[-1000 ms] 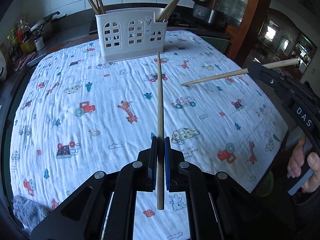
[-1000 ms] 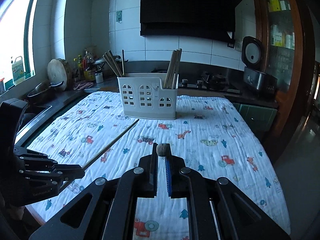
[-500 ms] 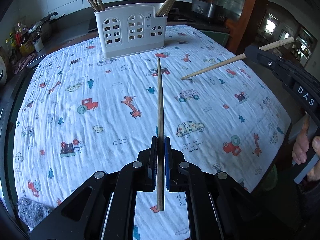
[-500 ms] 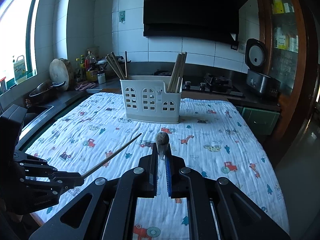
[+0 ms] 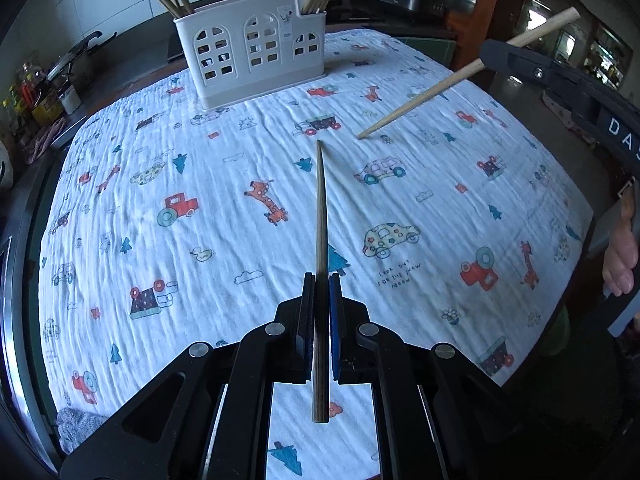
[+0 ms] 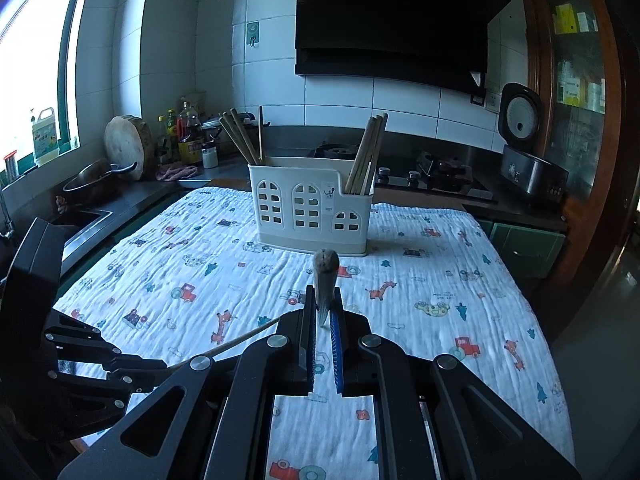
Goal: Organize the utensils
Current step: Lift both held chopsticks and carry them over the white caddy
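Left gripper has its jaws pinched tight on a dark chopstick, gripped near the thick end so the long thin tip points far, toward the white caddy; likely held lengthwise like this to aim it straight at a slot. Right gripper is also clamped, on a pale chopstick, seen butt-end-on in its own view and angled tip-down over the cloth in the left view, tip above the fabric, contact unclear. Both sticks are off the table, well short of the caddy. The caddy stands at the far middle of the cloth, with dark chopsticks in its left compartment and pale ones in its right, so sorting looks color-based: dark one probably goes left, pale one right. Middle compartment contents not visible.
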